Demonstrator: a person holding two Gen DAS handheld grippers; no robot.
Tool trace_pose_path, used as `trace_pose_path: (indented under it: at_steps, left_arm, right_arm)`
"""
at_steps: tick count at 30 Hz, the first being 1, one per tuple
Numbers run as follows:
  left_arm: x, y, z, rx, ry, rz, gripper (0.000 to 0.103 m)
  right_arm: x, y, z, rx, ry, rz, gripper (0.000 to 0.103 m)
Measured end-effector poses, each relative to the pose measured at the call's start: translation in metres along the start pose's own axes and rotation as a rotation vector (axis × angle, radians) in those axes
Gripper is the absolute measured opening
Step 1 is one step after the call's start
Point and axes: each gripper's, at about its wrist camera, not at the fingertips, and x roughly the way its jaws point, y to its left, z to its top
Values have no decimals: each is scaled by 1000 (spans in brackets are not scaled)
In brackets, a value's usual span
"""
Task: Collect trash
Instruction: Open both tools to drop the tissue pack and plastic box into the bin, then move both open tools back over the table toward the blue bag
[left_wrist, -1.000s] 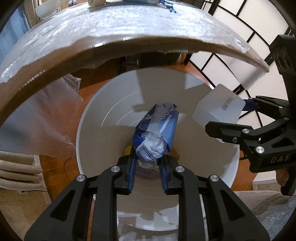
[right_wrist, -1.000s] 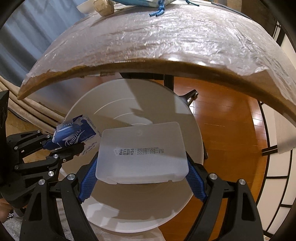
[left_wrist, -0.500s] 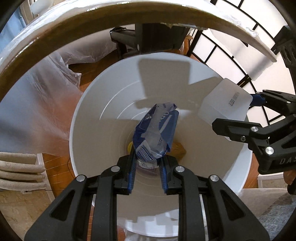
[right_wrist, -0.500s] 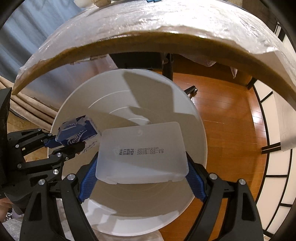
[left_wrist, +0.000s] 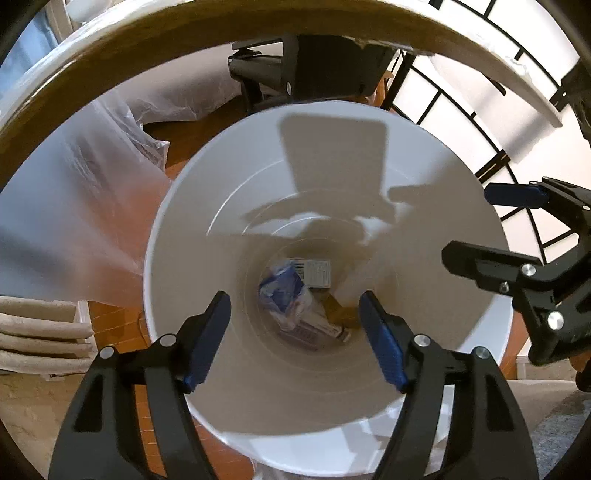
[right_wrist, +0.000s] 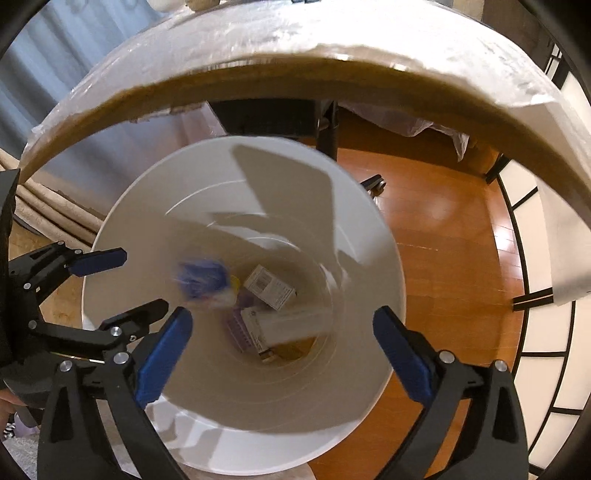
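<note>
A tall white trash bin (left_wrist: 192, 229) (right_wrist: 369, 236) stands on the floor below both grippers. My left gripper (left_wrist: 295, 336) is open and empty over its mouth. My right gripper (right_wrist: 282, 347) is open and empty over it too; it shows at the right of the left wrist view (left_wrist: 491, 225). The blue and white wrapper (left_wrist: 286, 295) lies at the bottom of the bin; in the right wrist view it is a blur (right_wrist: 203, 280). The translucent plastic lid (right_wrist: 295, 325) lies at the bottom beside a small white box (right_wrist: 269, 286).
The curved edge of a plastic-covered table (left_wrist: 110, 48) (right_wrist: 258, 74) arches over the bin. Wooden floor (right_wrist: 443, 240) lies to the right, a black chair base (left_wrist: 288, 74) behind the bin, and folded beige cloth (left_wrist: 37, 339) at the left.
Both grippers have opened. The blue wrapper and the translucent lid have dropped out of them into the bin.
</note>
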Motion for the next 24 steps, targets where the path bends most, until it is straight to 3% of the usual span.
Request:
trace_pose_path:
  at_steps: [2, 5, 11, 16, 18, 24]
  left_arm:
    - [-1, 2, -1, -3, 3, 6, 73]
    - [-6, 3, -4, -11, 1, 7, 85]
    - [-36, 5, -5, -27, -55, 2, 86]
    - [-84, 6, 2, -53, -154, -14, 86]
    - [-102, 7, 8, -60, -199, 4, 93]
    - [-141, 17, 27, -90, -313, 34, 97]
  right_arm:
    - [-5, -2, 0, 0, -13, -7, 97]
    - [-19, -4, 1, -4, -49, -18, 97]
    - [-62, -8, 5, -22, -158, -24, 97]
    - [-99, -12, 12, -16, -249, -18, 97]
    - [-113, -14, 19, -12, -288, -19, 97]
    - [-141, -20, 37, -13, -378, -17, 98]
